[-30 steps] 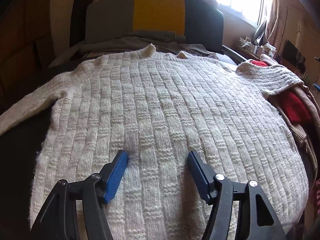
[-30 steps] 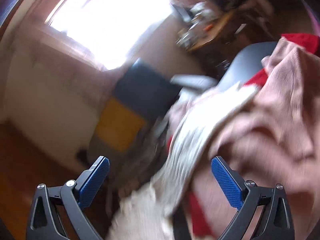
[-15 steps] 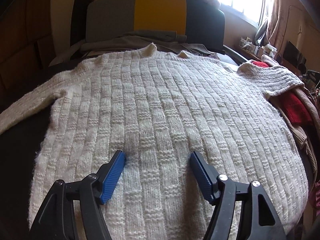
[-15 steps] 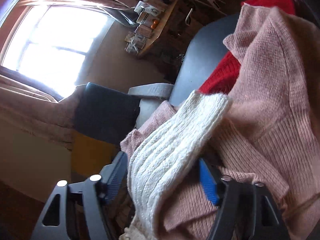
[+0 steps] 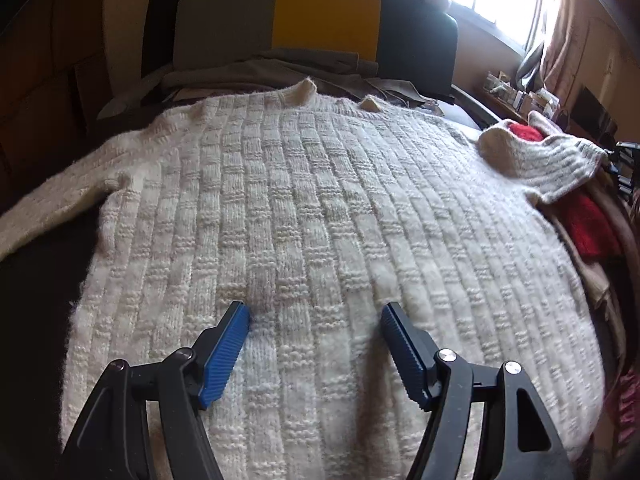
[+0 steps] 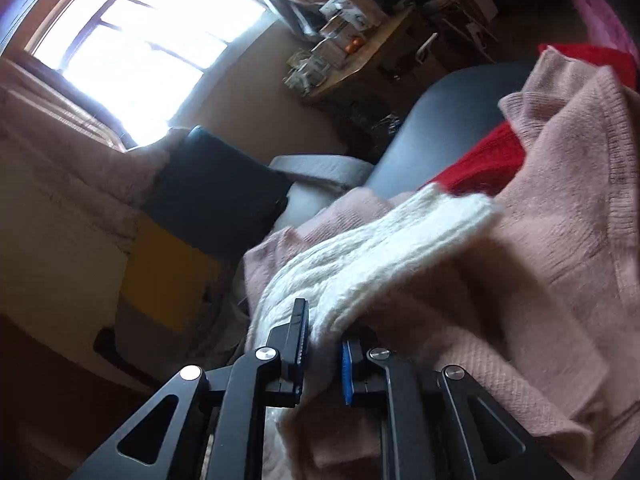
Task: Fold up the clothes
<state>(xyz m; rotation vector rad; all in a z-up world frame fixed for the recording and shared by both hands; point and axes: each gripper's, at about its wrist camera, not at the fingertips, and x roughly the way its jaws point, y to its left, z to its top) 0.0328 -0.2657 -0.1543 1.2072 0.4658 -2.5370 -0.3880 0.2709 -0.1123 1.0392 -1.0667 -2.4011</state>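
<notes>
A cream knitted sweater (image 5: 312, 208) lies spread flat, neck toward the far end. Its left sleeve (image 5: 48, 208) stretches out to the left. Its right sleeve (image 5: 540, 160) is bent over a pile of clothes at the right. My left gripper (image 5: 314, 316) is open, its blue pads resting on the sweater's lower body. In the right wrist view my right gripper (image 6: 324, 344) is shut on the cream sleeve (image 6: 380, 248), near its cuff end.
A pink garment (image 6: 552, 240) and a red knit (image 6: 480, 160) lie piled under the sleeve at the right. A grey, yellow and dark cushion (image 5: 316, 20) stands behind the sweater with grey cloth (image 5: 280, 68) below it. A cluttered shelf (image 6: 340, 56) sits under the window.
My right gripper moved onto the cream sleeve and closed on it. In the left view the sleeve has shifted slightly. My left gripper has stayed in place, open.
</notes>
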